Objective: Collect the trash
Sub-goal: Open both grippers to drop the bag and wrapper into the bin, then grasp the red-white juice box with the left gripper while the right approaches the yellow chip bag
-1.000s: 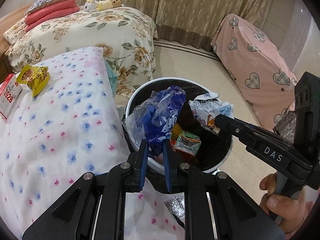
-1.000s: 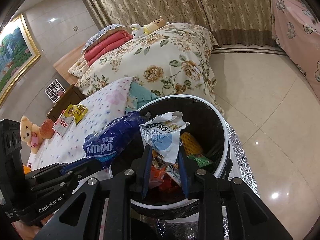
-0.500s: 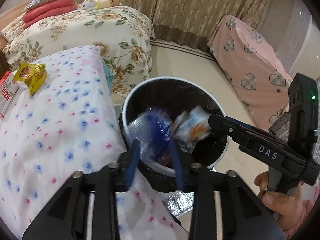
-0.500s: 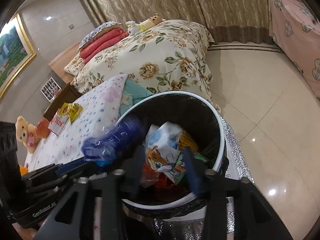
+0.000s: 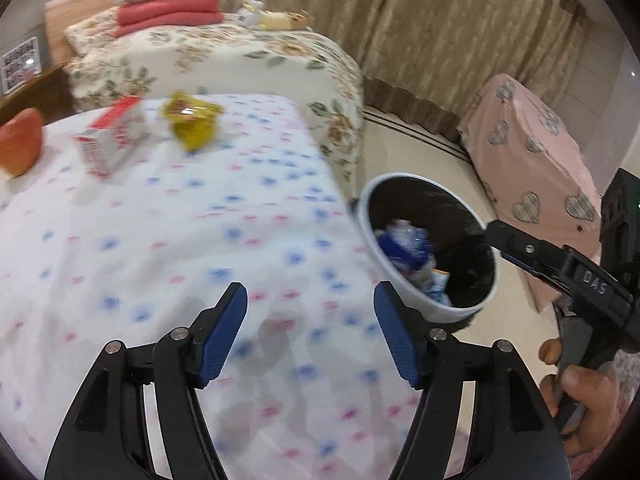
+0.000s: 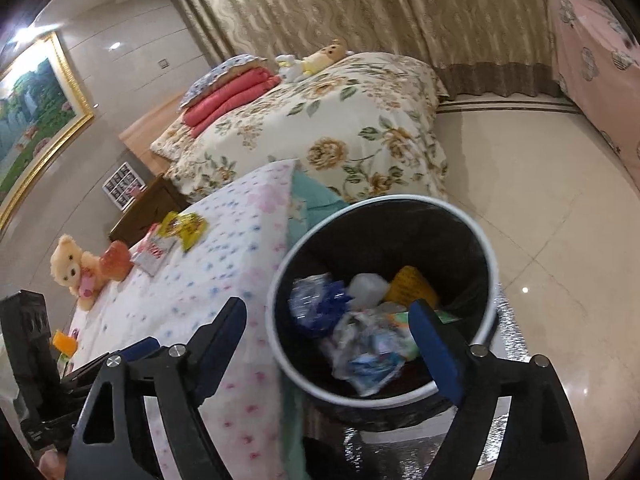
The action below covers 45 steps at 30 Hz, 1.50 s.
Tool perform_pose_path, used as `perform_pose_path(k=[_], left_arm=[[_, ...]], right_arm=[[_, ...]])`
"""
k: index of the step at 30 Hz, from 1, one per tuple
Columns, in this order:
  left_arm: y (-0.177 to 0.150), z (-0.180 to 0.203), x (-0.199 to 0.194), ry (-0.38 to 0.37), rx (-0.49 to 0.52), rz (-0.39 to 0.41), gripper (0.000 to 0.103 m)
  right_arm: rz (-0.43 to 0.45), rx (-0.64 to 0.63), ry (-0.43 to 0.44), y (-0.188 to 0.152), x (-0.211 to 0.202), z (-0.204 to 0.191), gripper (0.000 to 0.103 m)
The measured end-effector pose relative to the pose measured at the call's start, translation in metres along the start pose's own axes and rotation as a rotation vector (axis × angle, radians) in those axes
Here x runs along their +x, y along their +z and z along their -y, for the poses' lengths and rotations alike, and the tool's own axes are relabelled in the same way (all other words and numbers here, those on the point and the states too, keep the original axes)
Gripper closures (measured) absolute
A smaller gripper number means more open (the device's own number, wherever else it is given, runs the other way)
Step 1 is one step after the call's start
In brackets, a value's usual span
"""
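Note:
The white-rimmed bin with a black liner (image 5: 491,257) (image 6: 486,246) stands on the floor beside the flower-print bed. Inside lie a blue plastic wrapper (image 6: 320,306) (image 5: 394,250), a crumpled white-and-blue packet (image 6: 368,356) and other trash. My left gripper (image 5: 311,336) is open and empty over the bed cover. My right gripper (image 6: 326,346) is open and empty just above the bin's near rim; it also shows in the left wrist view (image 5: 532,250). A yellow snack wrapper (image 5: 192,124) (image 6: 185,229) and a red-and-white box (image 5: 110,142) (image 6: 154,250) lie on the bed.
A teddy bear (image 6: 74,266) and an orange-red object (image 5: 20,146) sit at the bed's far side. A floral-covered bed (image 6: 320,128) with pillows stands behind. A pink heart-print covered piece (image 5: 532,152) stands right of the bin. Silver foil (image 6: 504,344) lies under the bin.
Both grippers opened and dropped the blue wrapper and the white-and-blue packet into the bin. The left gripper then swung left over the bed; the right drew back slightly.

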<state>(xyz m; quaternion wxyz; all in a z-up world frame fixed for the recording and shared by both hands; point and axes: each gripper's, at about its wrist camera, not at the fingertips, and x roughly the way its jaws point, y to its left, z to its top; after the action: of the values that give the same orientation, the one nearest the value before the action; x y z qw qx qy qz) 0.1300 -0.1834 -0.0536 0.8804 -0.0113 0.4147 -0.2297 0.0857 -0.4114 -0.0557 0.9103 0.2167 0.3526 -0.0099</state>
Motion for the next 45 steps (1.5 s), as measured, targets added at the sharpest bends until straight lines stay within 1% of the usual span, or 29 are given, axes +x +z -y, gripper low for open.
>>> perform_pose_path(k=[2,3,6,12,15,19,26,32,37,45], left_arm=[[-0.003,-0.012,-0.008,0.034,-0.010,0.023,0.032],[-0.004,-0.020,-0.012,0.054,-0.016,0.033,0.027],[-0.009,-0.045,-0.025,0.105,-0.050,0.055,0.026],[-0.014,-0.090,-0.042,0.172,-0.123,0.078,0.025],[-0.018,-0.108,-0.049,0.203,-0.152,0.088,0.024],[-0.022,-0.126,-0.054,0.223,-0.186,0.092,0.021],[-0.026,-0.142,-0.056,0.249,-0.199,0.089,0.021],[-0.027,-0.151,-0.054,0.260,-0.217,0.083,0.021],[-0.022,-0.155,-0.048,0.265,-0.207,0.072,0.021],[-0.004,-0.167,-0.033,0.275,-0.202,0.049,0.021]], right_arm=[[0.001,-0.006,0.019,-0.003,0.001,-0.010,0.012],[0.002,-0.011,0.026,-0.005,0.002,-0.016,0.011],[-0.009,-0.030,0.048,-0.008,0.007,-0.032,0.011],[-0.038,-0.075,0.084,-0.017,0.021,-0.065,0.010],[-0.051,-0.106,0.100,-0.021,0.028,-0.083,0.010],[-0.061,-0.146,0.123,-0.026,0.038,-0.104,0.010],[-0.081,-0.182,0.150,-0.029,0.055,-0.128,0.010],[-0.096,-0.194,0.157,-0.029,0.068,-0.136,0.010],[-0.115,-0.193,0.162,-0.025,0.081,-0.140,0.010],[-0.102,-0.185,0.163,-0.004,0.105,-0.144,0.010]])
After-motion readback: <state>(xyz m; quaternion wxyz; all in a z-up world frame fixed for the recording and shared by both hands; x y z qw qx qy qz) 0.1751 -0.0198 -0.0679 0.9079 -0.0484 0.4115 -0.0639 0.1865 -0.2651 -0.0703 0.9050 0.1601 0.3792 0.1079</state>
